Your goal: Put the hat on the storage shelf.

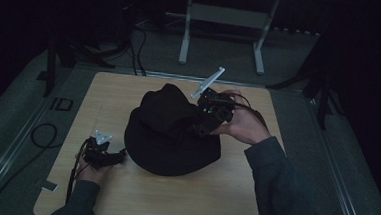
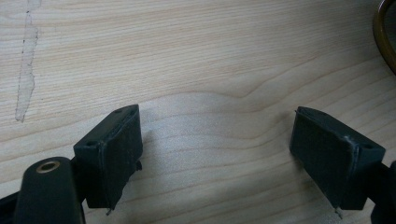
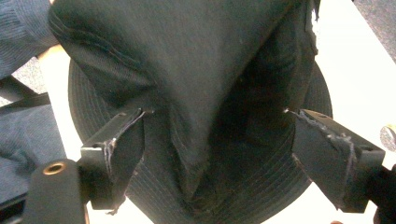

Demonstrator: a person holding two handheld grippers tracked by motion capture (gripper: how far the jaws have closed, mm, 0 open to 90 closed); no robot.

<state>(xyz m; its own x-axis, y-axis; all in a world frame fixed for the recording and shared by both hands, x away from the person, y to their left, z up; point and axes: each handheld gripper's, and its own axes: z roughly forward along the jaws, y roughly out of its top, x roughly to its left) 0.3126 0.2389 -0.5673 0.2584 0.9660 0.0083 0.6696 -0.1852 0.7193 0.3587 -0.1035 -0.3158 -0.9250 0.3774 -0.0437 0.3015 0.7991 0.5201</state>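
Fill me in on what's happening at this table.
A person works on a black brimmed hat lying on a wooden table, a gripper in each hand. The right gripper sits over the hat's crumpled crown with its jaws wide apart, pads off the cloth. The left gripper rests low over bare wood by the brim's left edge, jaws open with nothing between them.

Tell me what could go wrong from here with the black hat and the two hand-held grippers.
The right hand-held gripper stands open around the hat's raised crown fold, not pinching it; the fold may slump or slip out. The left hand-held gripper is open over bare table, off the brim, so the hat could slide if tugged.
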